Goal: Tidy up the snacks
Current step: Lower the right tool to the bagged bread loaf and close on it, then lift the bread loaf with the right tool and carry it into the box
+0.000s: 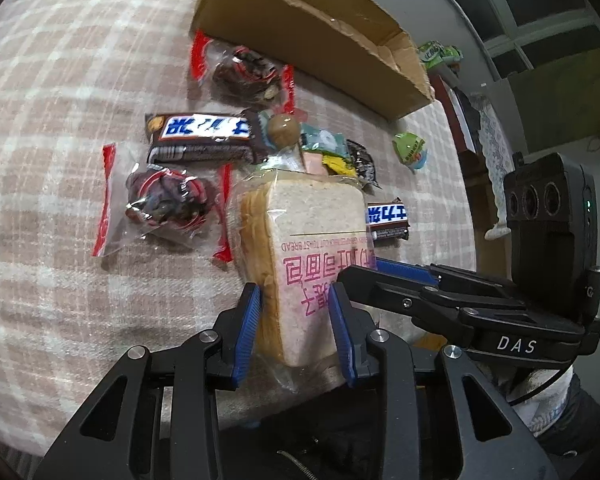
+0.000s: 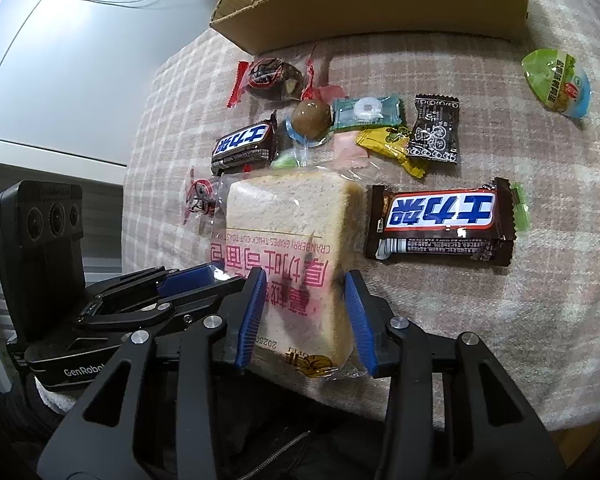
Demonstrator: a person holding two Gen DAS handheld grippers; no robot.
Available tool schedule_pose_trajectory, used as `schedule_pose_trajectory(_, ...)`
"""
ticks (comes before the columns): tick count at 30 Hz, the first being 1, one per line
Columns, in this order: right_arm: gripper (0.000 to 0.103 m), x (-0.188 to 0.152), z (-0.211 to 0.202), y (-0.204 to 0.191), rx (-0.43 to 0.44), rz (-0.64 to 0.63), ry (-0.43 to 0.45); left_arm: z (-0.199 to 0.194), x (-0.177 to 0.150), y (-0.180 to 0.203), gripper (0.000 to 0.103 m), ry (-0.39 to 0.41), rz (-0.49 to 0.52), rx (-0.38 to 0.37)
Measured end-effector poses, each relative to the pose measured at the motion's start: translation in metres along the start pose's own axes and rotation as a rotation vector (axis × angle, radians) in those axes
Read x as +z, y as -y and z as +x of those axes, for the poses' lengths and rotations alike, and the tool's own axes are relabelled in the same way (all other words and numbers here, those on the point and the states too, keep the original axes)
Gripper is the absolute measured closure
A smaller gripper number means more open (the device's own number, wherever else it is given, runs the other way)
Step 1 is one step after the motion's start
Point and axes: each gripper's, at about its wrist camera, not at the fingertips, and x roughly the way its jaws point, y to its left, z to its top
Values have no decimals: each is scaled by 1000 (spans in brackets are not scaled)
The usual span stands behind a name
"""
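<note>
While bagged bread point(image 2: 292, 236) is being pinched by both grippers:
Soft, light, crushable slices are being squeezed at the near edge by left gripper point(image 1: 296, 320) and right gripper point(image 2: 306, 312).

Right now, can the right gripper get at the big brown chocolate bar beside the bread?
Probably not: the right gripper is closed on the bagged sliced bread; the brown chocolate bar lies unobstructed right of it.
</note>
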Motion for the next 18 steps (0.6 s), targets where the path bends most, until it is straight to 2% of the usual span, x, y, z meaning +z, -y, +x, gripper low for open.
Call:
schedule_pose_trajectory(10, 60, 8, -29, -10, 17, -11, 59, -19, 13, 24, 71, 75, 74, 12)
schedule_pose_trajectory(18, 60, 30, -55, -23, 11, -36, 123, -34, 36, 34, 71, 129, 96, -5)
